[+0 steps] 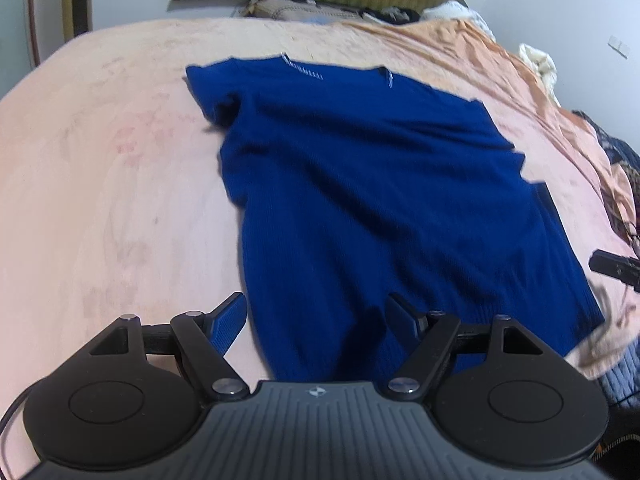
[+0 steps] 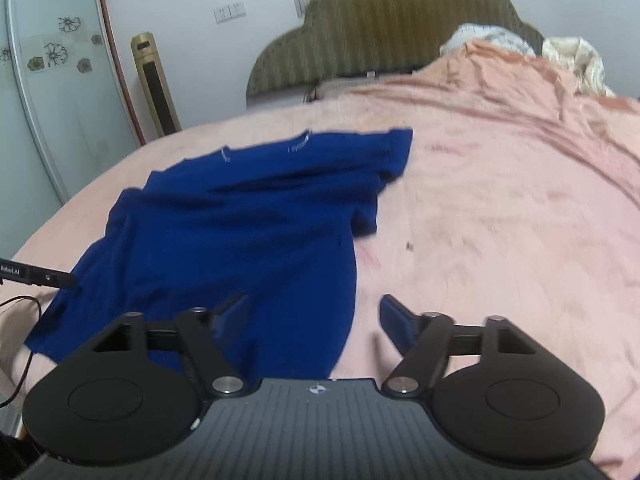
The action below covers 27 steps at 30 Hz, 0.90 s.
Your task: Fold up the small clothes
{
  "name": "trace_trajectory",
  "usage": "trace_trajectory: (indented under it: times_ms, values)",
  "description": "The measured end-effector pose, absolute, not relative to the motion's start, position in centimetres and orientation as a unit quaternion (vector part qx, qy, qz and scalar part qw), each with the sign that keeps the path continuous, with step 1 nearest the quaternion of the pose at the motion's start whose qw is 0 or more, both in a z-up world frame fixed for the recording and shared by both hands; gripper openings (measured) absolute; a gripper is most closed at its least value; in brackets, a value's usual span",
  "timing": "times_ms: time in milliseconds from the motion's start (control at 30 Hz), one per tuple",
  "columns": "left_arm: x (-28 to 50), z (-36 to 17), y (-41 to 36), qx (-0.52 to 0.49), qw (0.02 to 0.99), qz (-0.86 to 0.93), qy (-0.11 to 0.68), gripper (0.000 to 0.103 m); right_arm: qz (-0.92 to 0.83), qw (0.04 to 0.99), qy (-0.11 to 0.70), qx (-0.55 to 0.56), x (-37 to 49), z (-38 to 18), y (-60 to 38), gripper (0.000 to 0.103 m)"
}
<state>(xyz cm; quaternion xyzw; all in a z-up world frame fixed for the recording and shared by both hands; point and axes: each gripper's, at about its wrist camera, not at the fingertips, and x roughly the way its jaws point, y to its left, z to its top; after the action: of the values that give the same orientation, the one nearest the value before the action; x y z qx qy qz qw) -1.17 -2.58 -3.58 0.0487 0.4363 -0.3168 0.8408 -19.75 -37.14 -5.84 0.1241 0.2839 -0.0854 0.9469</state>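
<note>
Shirt: a small blue T-shirt (image 1: 360, 200) lay spread flat on the pink bedspread (image 1: 100, 180), neck toward the headboard (image 2: 380, 32) at twelve o'clock and hem toward the person holding the tools.

Left gripper: the left gripper (image 1: 316, 316) hovered low over the hem corner at six o'clock in its own view, jaws spread wide with nothing between them; one blue pad sat over bare bedspread and the other over the cloth.

Right gripper: the right gripper (image 2: 312, 316) hung over the opposite hem corner, likewise wide open and empty, with the shirt's side edge running between its fingers.

Sleeves: in the left wrist view one sleeve (image 1: 208, 92) at about eleven o'clock looked bunched, and the far sleeve (image 2: 392, 152) showed at one o'clock from the right wrist.

Handling: I judged the fabric light, soft and limp, probably a thin knit that would sag and crease as soon as it was lifted, with nothing fragile about it.

Where to grip: the two hem corners looked like the natural holds, pinching both layers together so the back did not slide off.

Risk: the bedspread was soft too, so a low pinch could catch it along with the shirt.

Focus: both views were blurred, so I could not tell whether any pad touched the cloth.
</note>
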Motion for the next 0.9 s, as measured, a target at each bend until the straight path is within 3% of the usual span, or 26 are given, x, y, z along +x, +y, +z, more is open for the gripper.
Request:
trace_trajectory:
  times_ms: [200, 300, 367, 433, 500, 600, 900]
  values:
    - [-1.9, -4.0, -1.6, 0.046, 0.832, -0.321, 0.45, 0.075, -0.077, 0.94, 0.294, 0.156, -21.1, -6.4, -37.1, 0.065]
    - [-2.4, -4.4, -1.6, 0.042, 0.831, -0.322, 0.452, 0.067, -0.076, 0.934, 0.309, 0.161, -21.5, -6.9, -37.2, 0.057]
    - [-3.1, -4.3, -2.1, 0.062, 0.834, -0.322, 0.444, 0.054, -0.067, 0.929, 0.318, 0.177, -21.8, -7.4, -37.2, 0.047]
    - [-3.5, -4.3, -2.5, 0.071, 0.832, -0.325, 0.444, 0.026, -0.052, 0.925, 0.325, 0.188, -21.9, -7.9, -36.8, 0.04]
    - [-3.5, -4.3, -2.7, 0.07, 0.828, -0.33, 0.448, 0.011, -0.049, 0.927, 0.33, 0.17, -21.9, -8.1, -35.8, 0.035]
    - [-3.8, -4.0, -2.8, 0.071, 0.831, -0.326, 0.446, 0.009, -0.055, 0.929, 0.326, 0.169, -21.9, -8.0, -35.6, 0.007]
    - [-5.3, 1.9, -0.6, 0.012, 0.85, -0.371, 0.374, 0.008, -0.04, 0.95, 0.27, 0.152, -22.9, -3.7, -35.6, 0.007]
